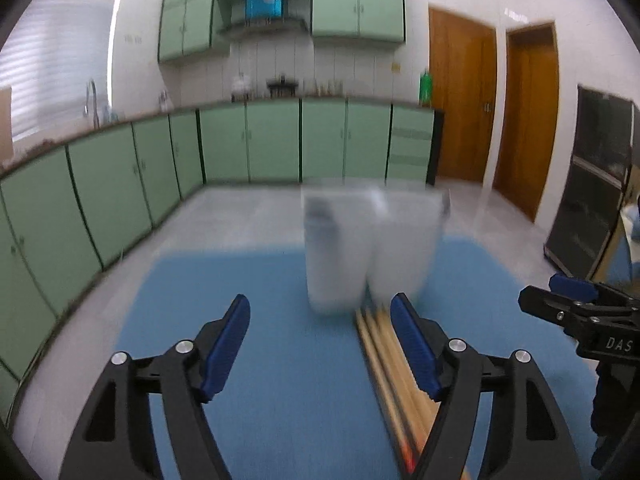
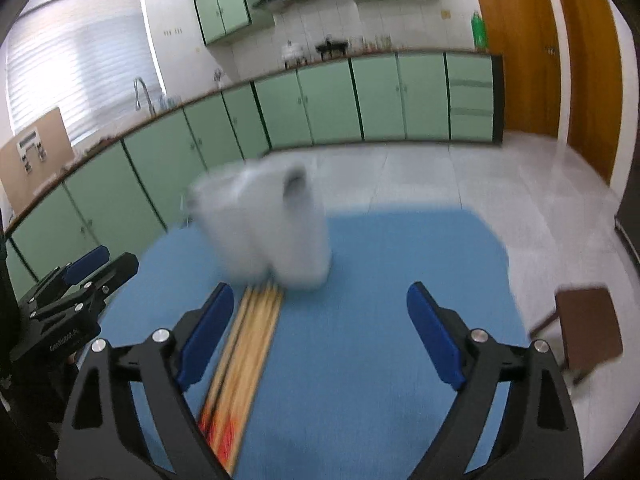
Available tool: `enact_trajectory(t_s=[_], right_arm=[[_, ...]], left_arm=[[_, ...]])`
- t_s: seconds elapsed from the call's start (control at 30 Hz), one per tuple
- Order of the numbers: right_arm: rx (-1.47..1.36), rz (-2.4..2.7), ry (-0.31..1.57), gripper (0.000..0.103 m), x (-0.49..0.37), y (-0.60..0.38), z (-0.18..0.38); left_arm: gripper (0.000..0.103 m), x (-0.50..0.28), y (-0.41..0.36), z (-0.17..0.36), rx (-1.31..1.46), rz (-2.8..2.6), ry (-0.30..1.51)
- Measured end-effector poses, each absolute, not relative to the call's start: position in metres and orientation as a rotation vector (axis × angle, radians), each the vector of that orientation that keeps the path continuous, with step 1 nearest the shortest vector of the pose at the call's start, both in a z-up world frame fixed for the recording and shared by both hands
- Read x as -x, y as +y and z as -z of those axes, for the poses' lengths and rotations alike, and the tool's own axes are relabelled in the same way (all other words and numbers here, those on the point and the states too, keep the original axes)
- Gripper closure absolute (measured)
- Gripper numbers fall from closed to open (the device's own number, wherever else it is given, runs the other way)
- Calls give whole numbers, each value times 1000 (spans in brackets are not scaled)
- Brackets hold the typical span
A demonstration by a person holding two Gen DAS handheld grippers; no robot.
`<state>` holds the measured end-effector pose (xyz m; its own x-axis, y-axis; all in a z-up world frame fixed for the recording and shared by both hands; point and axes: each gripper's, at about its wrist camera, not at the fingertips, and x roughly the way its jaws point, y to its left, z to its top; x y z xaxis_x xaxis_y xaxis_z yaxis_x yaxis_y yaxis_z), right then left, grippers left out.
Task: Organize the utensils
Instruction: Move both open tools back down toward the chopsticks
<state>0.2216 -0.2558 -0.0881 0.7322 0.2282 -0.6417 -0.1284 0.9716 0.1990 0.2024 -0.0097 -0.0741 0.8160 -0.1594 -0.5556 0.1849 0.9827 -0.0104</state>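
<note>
- Both tongs hang over the blue surface (image 1: 260,360) with jaws spread wide and nothing between the pads.
- Left tongs (image 1: 320,344): I see bare blue cloth in the gap. The right pad sits just beside the chopsticks (image 1: 384,364), which run under that finger's edge; I cannot tell whether it touches them.
- Right tongs (image 2: 320,332): again only blue cloth shows in the gap. The left pad lies just beside the same chopsticks (image 2: 252,336), on their left in this view; contact is unclear.
- No earlier view is at hand, so I say only that both pairs stand apart, gripping nothing.
- The chopsticks are a small bundle of light wooden sticks lying flat and side by side on the surface, lengthwise toward me. Their near ends carry red-orange marks in the right wrist view.
- Their far tips reach the foot of the holder (image 1: 368,248), a pale translucent container standing upright near the far middle of the surface. It looks like two joined cups; blur hides the detail. A dark shape shows in one cup, but I cannot tell what it is.
- From the left wrist view I see the right tongs at the right edge; from the right wrist view the left tongs at the left edge.
- Green cabinets (image 1: 272,144) line the far wall, and a brown stool (image 2: 588,328) stands on the floor right of the surface.
</note>
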Motion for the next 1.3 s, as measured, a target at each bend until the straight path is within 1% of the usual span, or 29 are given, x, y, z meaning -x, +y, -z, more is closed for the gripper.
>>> enact_trajectory(t_s=[0.2,0.37,0.57,0.9,1.0,1.17,1.23,1.3], right_arm=[[-132,-199,837,17,-166,-242,126],[-93,-223,883,17,-141,-226,138],[-33,-233,915,17,-129,-204,149],[88,-207,941,18,-132,-187,156],[92,-186,939,20,-132,-186,155],[53,-122,925,28,-132,-200,153],[39,-94,917,29,-131,-206,151],[3,-122,910,34,-131,-212,150]], left_arm=[[32,-162,-5,118,-58,153,741],[31,-144,-6,136,-65,145,811],[32,-133,-9,146,-80,141,851],[32,-131,-13,146,-81,140,871],[32,-135,-8,146,-69,138,880],[32,-136,-4,147,-46,129,879],[32,-135,-2,146,-42,126,874],[32,-134,-3,146,-45,126,868]])
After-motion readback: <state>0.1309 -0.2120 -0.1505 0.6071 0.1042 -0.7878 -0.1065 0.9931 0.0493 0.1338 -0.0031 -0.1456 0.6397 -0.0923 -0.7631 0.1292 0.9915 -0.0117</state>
